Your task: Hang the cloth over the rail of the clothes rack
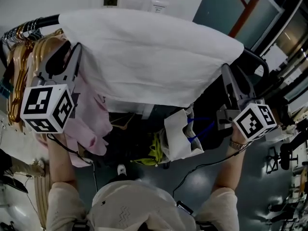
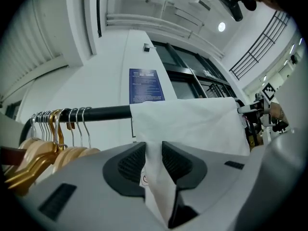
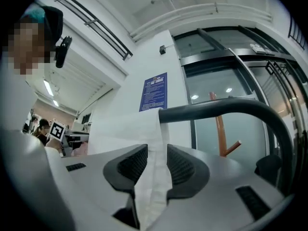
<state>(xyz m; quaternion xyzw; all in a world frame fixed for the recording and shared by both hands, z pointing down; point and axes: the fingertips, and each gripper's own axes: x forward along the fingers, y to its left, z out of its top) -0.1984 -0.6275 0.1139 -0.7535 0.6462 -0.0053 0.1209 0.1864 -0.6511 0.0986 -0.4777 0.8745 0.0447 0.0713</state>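
Lowest in the head view is the person's head [image 1: 129,207], with both forearms reaching up to the marker cubes [image 1: 46,108].

The white cloth [image 1: 149,57] lies draped over the black rail [image 2: 103,112]. Its long axis runs along the rail, from the left jaws across to the right jaws. It hangs down on both sides of the rail, with its near hem level below.

The left gripper [image 2: 154,150] is at the cloth's left edge. Its jaws stand wide apart, and a fold of that edge hangs loose in the gap between the ribbed pads [image 2: 131,163], not pinched.

The right gripper [image 3: 157,153] is at the cloth's right edge, just where the rail bends downward. Its jaws are just as wide open, and the hemmed edge runs down between them without being clamped.

The rail passes above and beyond both pairs of jaws. To the left of the left jaws a row of wooden and gold hangers [image 2: 43,153] hangs on the bare stretch of rail. A pink garment [image 1: 91,119] hangs below those jaws. A blue notice [image 3: 155,91] is on the wall beyond the right jaws.
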